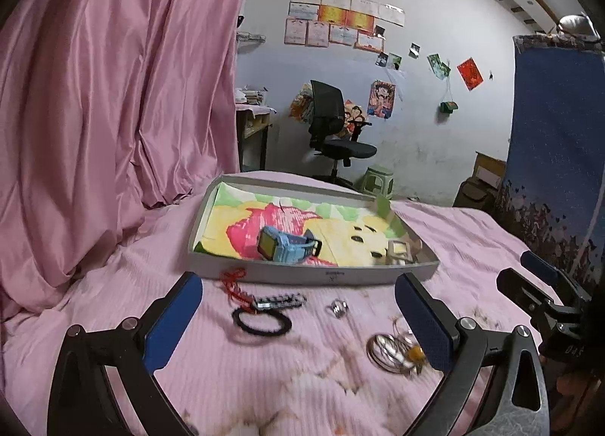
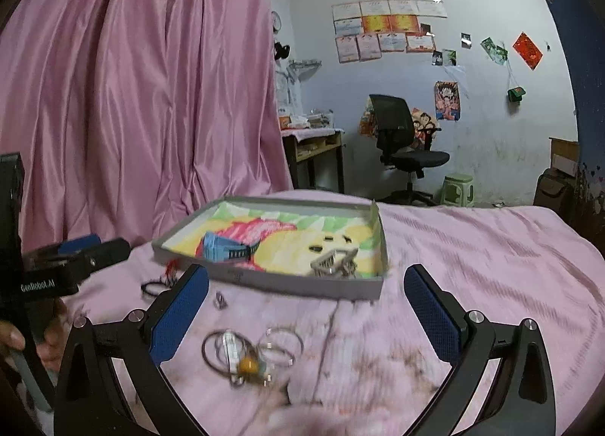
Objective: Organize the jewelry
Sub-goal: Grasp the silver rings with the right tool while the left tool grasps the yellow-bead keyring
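Now, both your grippers, left gripper [image 1: 298,319] and right gripper [image 2: 306,307], hang spread and empty. Lower the right onto the tangled rings [image 2: 249,353] at lower centre, pinch 1 cleanly, and carry it up-frame to the tray [image 2: 287,286].

One grey tray [image 1: 332,277] sits at the centre of the frame, holding one blue watch [image 1: 287,243] and one silver watch [image 1: 399,251]. Below it on the bedspread lie one black hair tie [image 1: 261,322], one red cord [image 1: 234,285], one dark beaded bracelet [image 1: 281,301], one small silver ring [image 1: 337,307], and one heap of silver bangles [image 1: 393,354], too blurred to count.
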Motion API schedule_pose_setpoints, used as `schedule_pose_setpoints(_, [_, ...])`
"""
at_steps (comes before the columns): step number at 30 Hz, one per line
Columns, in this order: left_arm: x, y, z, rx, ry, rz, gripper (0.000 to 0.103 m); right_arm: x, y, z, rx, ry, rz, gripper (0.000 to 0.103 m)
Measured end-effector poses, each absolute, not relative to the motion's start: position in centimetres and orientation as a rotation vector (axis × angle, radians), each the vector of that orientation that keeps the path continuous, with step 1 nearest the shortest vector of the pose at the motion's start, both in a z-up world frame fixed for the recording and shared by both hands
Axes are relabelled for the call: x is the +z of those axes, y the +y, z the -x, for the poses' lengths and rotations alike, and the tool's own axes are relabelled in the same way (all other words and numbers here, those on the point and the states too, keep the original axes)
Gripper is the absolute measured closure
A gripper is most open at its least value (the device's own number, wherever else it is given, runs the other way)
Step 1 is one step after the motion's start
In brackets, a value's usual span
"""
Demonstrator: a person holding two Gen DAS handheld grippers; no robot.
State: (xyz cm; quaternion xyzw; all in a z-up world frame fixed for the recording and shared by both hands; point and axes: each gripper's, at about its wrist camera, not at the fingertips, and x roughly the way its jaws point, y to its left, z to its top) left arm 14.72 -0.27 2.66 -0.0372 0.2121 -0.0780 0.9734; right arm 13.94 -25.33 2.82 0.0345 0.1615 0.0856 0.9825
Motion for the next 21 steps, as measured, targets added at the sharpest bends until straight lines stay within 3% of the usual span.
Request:
schedule_pose_setpoints(13, [0.0, -1.0, -16.0, -0.276, 0.623, 0.081, 0.002, 0.3, -27.0, -14.0, 0.202, 0.560, -0.027, 0.002])
schedule_pose_setpoints(21, [-1.8, -2.3, -17.3, -0.379, 0.743, 0.093, 0.034, -1.2, -26.6, -15.2, 0.243, 0.648, -0.023, 0.032])
